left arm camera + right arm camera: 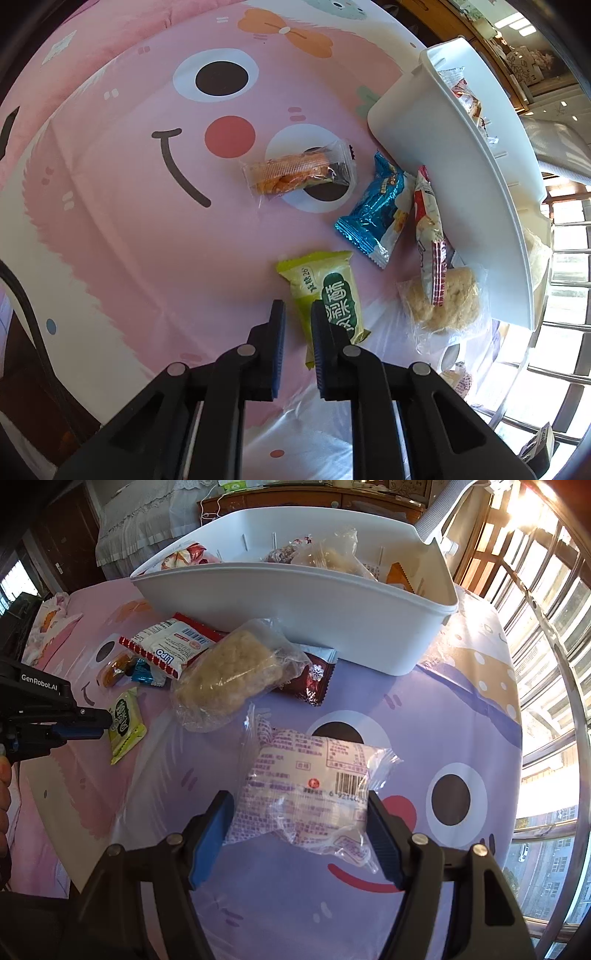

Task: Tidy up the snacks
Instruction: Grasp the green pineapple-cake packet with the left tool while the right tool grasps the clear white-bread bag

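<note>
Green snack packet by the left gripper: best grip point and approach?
Take the green packet across its narrow width at the padded middle, coming straight down from above. It lies flat on the tablecloth, long axis in line with the left gripper, whose jaws stand narrowly apart and must open wider first.

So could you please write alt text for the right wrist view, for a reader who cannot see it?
The right gripper straddles a clear snack packet on a cartoon tablecloth, jaws open. Behind it, loose snacks lie before a white bin; the left gripper reaches a green packet.
</note>
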A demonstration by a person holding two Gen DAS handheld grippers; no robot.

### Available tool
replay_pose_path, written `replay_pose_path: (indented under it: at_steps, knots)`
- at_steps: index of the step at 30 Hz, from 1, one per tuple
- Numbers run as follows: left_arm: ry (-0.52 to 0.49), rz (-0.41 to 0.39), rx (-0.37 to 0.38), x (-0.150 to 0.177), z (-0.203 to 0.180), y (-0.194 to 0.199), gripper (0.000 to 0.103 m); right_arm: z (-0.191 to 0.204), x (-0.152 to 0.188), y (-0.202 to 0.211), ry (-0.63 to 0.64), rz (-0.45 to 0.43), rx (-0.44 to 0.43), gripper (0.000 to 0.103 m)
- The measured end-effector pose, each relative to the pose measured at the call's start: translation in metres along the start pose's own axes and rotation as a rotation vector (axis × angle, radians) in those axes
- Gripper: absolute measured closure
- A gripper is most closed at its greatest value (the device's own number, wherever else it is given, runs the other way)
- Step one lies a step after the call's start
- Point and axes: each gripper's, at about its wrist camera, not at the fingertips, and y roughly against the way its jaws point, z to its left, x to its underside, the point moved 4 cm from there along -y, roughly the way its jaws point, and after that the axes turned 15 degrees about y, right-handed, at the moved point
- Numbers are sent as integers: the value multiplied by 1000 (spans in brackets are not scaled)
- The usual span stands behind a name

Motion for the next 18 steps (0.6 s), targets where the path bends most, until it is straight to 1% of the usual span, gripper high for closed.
replay_pose_path:
  at_steps: [2, 4, 8, 10, 14, 16, 18]
  knots:
    - [-10, -2, 1, 7, 3, 1, 90, 4, 3, 4, 2, -6, -4, 32]
    - [-18, 1, -1, 11, 6, 4, 80, 9, 4, 5, 3, -5, -10, 32]
    - [-14, 16, -7, 17, 5, -1, 77, 6, 9, 6, 6, 4, -16, 32]
    - [-14, 24, -13, 18, 4, -3, 71, 5, 10, 7, 6, 8, -16, 32]
    - [-4, 43, -28, 12, -9, -13, 69, -1, 9, 7, 5, 17, -18, 32]
    - [1, 42, -33, 7, -17, -15, 63, -4, 7, 7, 4, 22, -17, 32]
    - [0, 41, -41, 4, -24, -19, 63, -9, 3, 5, 3, 27, -17, 32]
